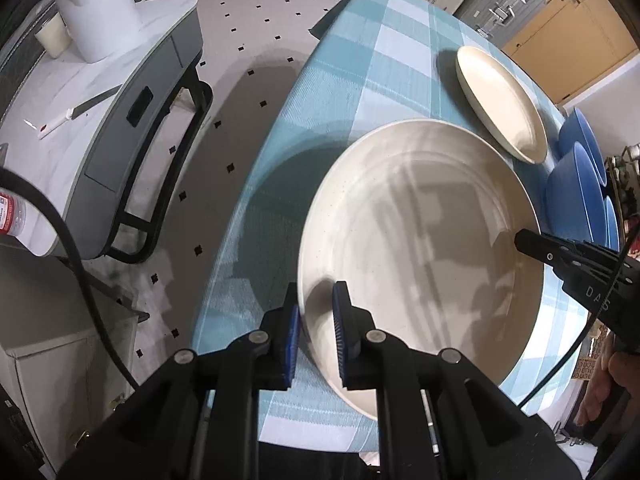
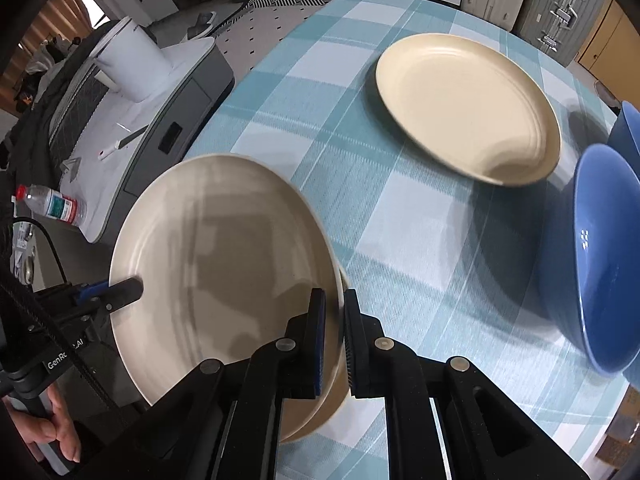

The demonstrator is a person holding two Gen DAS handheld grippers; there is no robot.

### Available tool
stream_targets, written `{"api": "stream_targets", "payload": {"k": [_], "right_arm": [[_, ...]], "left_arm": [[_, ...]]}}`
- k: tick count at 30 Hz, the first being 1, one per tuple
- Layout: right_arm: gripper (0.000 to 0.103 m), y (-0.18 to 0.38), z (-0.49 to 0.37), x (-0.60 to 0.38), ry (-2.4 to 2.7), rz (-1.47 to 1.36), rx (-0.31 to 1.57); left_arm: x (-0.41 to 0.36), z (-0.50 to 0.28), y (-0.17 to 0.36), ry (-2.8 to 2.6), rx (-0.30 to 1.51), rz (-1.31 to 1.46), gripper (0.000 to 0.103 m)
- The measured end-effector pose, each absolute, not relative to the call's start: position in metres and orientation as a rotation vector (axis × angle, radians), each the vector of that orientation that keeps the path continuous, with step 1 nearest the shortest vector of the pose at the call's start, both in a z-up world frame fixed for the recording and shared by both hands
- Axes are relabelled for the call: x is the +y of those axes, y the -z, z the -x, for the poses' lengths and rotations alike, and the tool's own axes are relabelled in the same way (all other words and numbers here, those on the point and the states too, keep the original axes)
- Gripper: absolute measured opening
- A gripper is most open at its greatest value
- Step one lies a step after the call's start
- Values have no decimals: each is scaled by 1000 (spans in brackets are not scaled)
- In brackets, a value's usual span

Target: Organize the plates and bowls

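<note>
A large cream plate (image 1: 420, 240) is held above the blue-checked table (image 1: 360, 60) by both grippers. My left gripper (image 1: 316, 320) is shut on its near rim. My right gripper (image 2: 332, 332) is shut on the opposite rim, and its tip shows in the left wrist view (image 1: 532, 244). In the right wrist view the held plate (image 2: 224, 264) hangs tilted, and a second cream rim shows under it. Another cream plate (image 2: 468, 104) lies on the table further back. Blue bowls (image 2: 600, 248) stand at the right, also seen in the left wrist view (image 1: 576, 196).
A grey-white side cabinet (image 1: 100, 120) stands left of the table with a white bucket (image 1: 100, 8), a knife (image 1: 72, 114) and a water bottle (image 2: 52, 204) on it. Metal suitcases (image 2: 560, 12) and wooden cupboards stand behind the table. The floor is tiled with black dots.
</note>
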State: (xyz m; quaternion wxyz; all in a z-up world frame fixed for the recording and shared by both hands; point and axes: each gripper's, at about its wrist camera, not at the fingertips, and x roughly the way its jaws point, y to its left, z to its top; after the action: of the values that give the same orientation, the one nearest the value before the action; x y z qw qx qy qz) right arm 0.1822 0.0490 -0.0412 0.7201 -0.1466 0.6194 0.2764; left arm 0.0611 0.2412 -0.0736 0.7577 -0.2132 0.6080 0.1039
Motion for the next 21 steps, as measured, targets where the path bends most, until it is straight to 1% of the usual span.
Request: {"api": "stream_targets", "payload": {"k": [6,12,21], "right_arm": [[9,50,-165,42,-618,349,1339],[10,55,-147,47,-606,443,1294],[11,62,-141,47,-595,494,1255]], "left_arm": [[236,-53,77,-236,1324,435,13],[226,-47,83,-256,1326,375,14],[216,-45,84,-270,1317,305,15]]}}
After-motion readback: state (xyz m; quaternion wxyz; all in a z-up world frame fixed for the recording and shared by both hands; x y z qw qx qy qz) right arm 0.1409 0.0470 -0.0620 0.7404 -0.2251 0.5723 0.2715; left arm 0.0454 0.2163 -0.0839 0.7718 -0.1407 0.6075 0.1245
